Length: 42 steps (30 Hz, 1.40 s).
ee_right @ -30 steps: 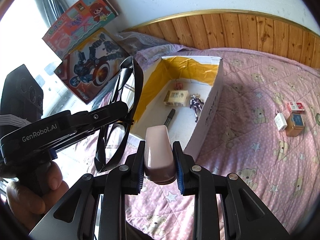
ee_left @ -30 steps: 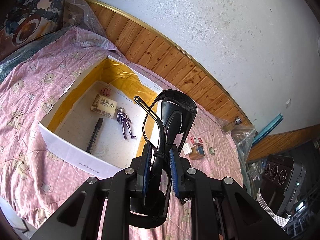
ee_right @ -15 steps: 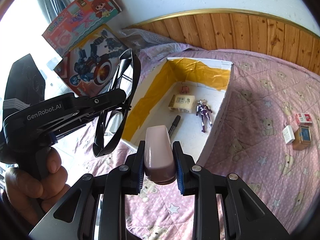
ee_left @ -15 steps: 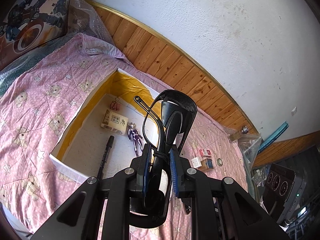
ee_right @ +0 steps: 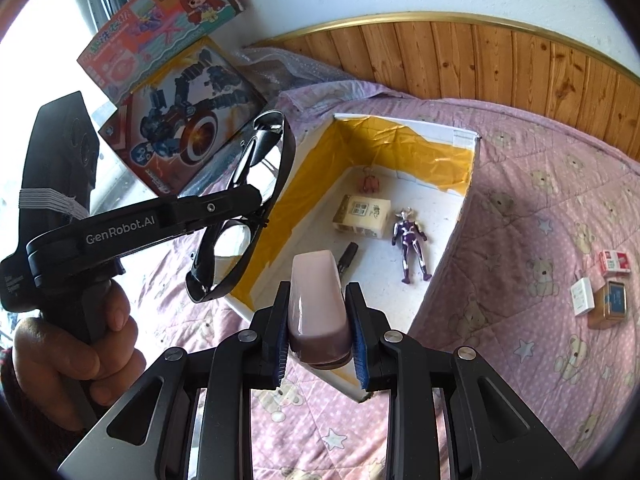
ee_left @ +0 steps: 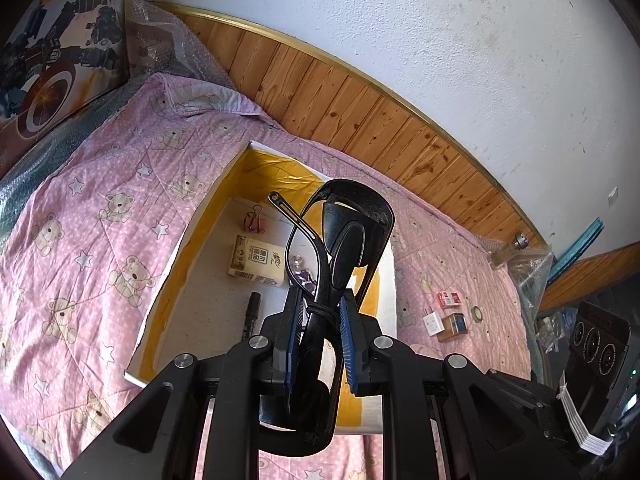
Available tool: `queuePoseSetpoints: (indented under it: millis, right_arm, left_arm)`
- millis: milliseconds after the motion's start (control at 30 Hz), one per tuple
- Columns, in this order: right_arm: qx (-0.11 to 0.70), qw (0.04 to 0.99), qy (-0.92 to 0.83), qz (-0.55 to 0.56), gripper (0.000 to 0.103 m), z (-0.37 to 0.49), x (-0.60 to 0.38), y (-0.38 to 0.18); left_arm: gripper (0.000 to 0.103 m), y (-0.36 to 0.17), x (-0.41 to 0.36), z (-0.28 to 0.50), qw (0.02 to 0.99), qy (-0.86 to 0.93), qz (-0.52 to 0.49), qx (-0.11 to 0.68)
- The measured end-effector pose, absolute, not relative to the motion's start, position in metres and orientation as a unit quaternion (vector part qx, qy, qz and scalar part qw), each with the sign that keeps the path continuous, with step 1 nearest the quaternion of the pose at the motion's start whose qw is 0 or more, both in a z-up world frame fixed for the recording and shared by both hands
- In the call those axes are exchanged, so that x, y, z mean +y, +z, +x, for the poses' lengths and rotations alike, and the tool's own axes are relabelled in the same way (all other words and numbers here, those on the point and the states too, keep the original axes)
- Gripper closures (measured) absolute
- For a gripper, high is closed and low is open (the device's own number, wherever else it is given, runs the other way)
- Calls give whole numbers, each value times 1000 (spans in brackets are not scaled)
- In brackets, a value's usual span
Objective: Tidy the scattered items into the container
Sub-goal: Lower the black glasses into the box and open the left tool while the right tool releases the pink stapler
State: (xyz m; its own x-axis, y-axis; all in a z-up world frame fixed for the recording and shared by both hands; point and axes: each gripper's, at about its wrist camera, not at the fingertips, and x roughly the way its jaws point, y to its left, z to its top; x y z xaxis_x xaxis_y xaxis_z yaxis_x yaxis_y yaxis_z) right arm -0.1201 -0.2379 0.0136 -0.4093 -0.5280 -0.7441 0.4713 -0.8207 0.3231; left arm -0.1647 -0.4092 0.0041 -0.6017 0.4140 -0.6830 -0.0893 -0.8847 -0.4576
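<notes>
At the far left, toy boxes (ee_right: pixel 176 120) lean against the wall beyond the edge of the pink bear-print quilt (ee_left: pixel 80 240), which lies bare between them and the open white box (ee_right: pixel 460 216) with yellow-taped inner walls. The left gripper (ee_left: pixel 320 320), held in a hand (ee_right: pixel 80 344), hangs above the box's near left rim, its blue pads pressed against the folded black sunglasses (ee_left: pixel 344 240); the frame stands upright out of the fingers, clear of the walls. Inside the box, on its white floor, lie a pink binder clip (ee_right: pixel 370 183) at the far end, a pale tissue pack (ee_right: pixel 362 216) just in front, a purple figure (ee_right: pixel 410 240) beside that, and a black marker (ee_right: pixel 347 258) nearer; the floor's right half near the rim is open. The right gripper (ee_right: pixel 318 328) sits over the near rim, clamped on a pale pink case (ee_right: pixel 316 300) that projects forward between the fingers. Farther right, well apart from the box, a red-and-white pack (ee_right: pixel 614 262), a white plug (ee_right: pixel 582 296) and a brown-and-blue carton (ee_right: pixel 612 306) rest on the quilt.
</notes>
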Motion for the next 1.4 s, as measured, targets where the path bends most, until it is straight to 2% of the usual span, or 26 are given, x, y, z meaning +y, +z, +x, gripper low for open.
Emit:
queuePoseSetpoints:
  millis: [1233, 1400]
  right_arm:
    - [96, 302, -774, 549, 75, -183, -293, -53]
    - [93, 301, -764, 563, 75, -187, -295, -59]
  left_arm:
    - [84, -78, -389, -223, 98, 813, -574, -22]
    - [84, -87, -388, -224, 94, 805, -585, -7]
